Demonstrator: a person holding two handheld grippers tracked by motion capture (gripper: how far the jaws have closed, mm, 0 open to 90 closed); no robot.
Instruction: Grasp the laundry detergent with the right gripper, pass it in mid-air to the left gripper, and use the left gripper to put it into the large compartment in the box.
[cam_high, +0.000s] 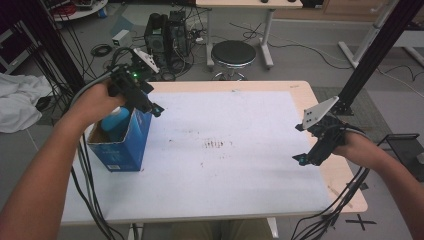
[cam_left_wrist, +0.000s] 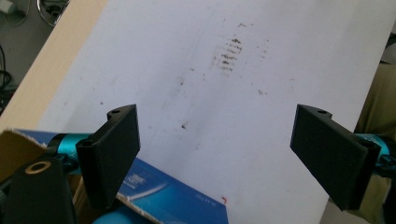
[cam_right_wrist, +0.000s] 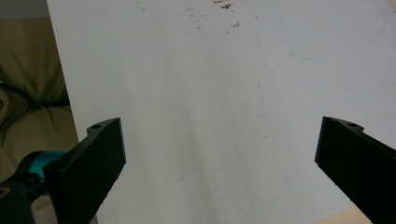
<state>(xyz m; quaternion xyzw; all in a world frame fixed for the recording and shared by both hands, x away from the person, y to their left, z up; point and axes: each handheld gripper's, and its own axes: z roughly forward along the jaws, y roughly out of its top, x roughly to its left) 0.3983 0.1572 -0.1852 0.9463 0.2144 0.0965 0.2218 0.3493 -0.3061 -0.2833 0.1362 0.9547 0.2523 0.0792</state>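
Blue cardboard makes the box, which stands open at the top at about nine o'clock on the bench. A white sheet covers most of the bench, and the box sits on its left edge. Inside the box stands a light blue bottle. Its top pokes up near the box rim. I cannot tell if anything else is in there.

The left tongs hang just over the box, on its three o'clock side. Their jaws are wide apart and hold nothing. In the left gripper view the left tongs look past the box edge onto the bare sheet with some brown marks.

The right tongs are far away, at about three o'clock on the bench. Their jaws are wide apart too and hold nothing. In the right gripper view the right tongs only have white sheet between them.

I think the step in hand is putting the bottle in the box, and the bottle looks let go. Next, the left hand should lift away without bumping the box, or the tall box could tip. No other thing is waiting on the sheet.
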